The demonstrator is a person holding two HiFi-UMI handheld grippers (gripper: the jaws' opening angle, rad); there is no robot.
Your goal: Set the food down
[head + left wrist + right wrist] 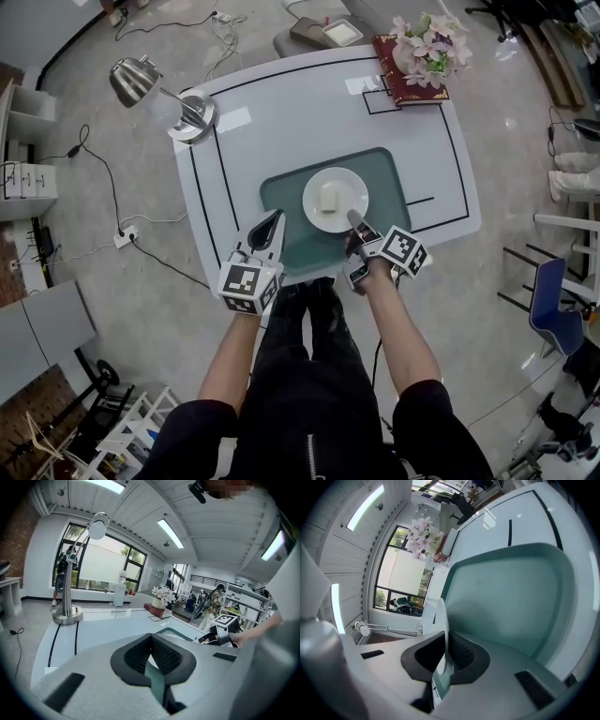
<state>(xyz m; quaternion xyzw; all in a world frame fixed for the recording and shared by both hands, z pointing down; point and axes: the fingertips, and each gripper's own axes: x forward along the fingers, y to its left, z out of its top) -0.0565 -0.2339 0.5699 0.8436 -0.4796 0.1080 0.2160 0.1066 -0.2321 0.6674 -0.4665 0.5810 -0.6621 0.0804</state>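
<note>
A pale block of food [328,197] lies on a round white plate [313,185] over a teal placemat [291,202] on the white table [281,112]. My right gripper [354,218] is shut on the plate's near right rim. In the right gripper view the plate [440,613] shows edge-on, pinched between the jaws of the right gripper [446,637], above the placemat [511,597]. My left gripper [277,217] is shut with nothing in it, its tips at the placemat's left edge, apart from the plate. In its own view the left gripper [151,637] has its jaws together.
A chrome desk lamp [150,89] stands at the table's far left corner. A red book [412,89] with a bunch of pink flowers [431,47] on it lies at the far right corner. Cables run over the floor to the left, and chairs stand to the right.
</note>
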